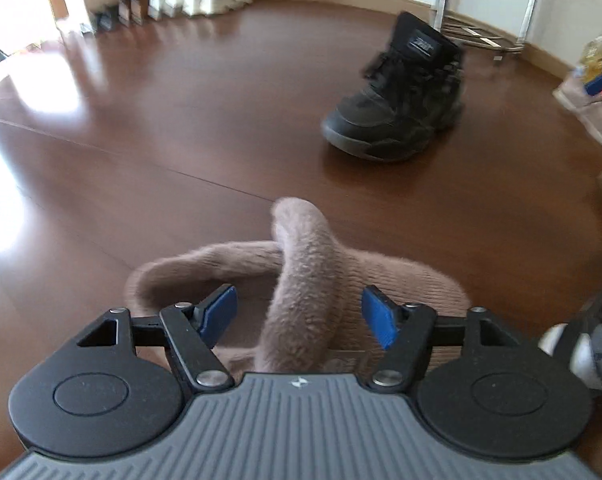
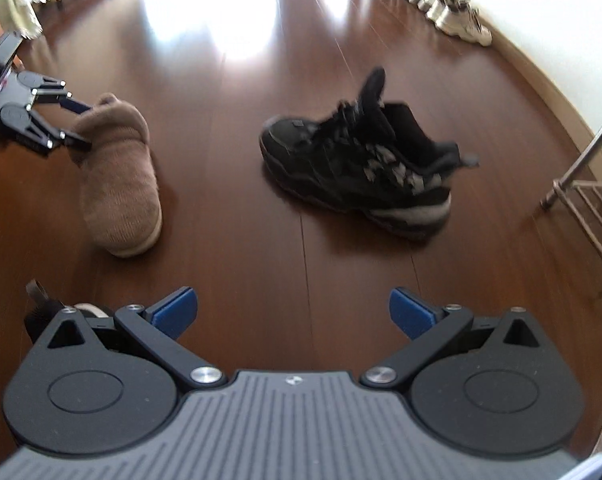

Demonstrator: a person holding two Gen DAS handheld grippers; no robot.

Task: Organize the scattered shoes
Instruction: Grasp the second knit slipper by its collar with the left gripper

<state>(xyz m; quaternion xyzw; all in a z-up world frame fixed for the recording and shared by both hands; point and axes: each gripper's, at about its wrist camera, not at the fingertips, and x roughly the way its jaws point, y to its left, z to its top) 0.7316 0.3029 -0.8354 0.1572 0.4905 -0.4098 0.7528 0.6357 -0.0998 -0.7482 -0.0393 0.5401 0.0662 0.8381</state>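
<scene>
Here, slipper collar between left claw pads

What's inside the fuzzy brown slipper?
The fuzzy brown slipper has one pad of the left gripper reaching into its opening, straddling the furry collar. Deeper inside is hidden by that collar, so nothing else can be told.

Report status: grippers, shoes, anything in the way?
Left gripper astride brown slipper collar, pads not touching. Right gripper open, empty. Black sneaker loose on floor. Nothing blocking.
</scene>
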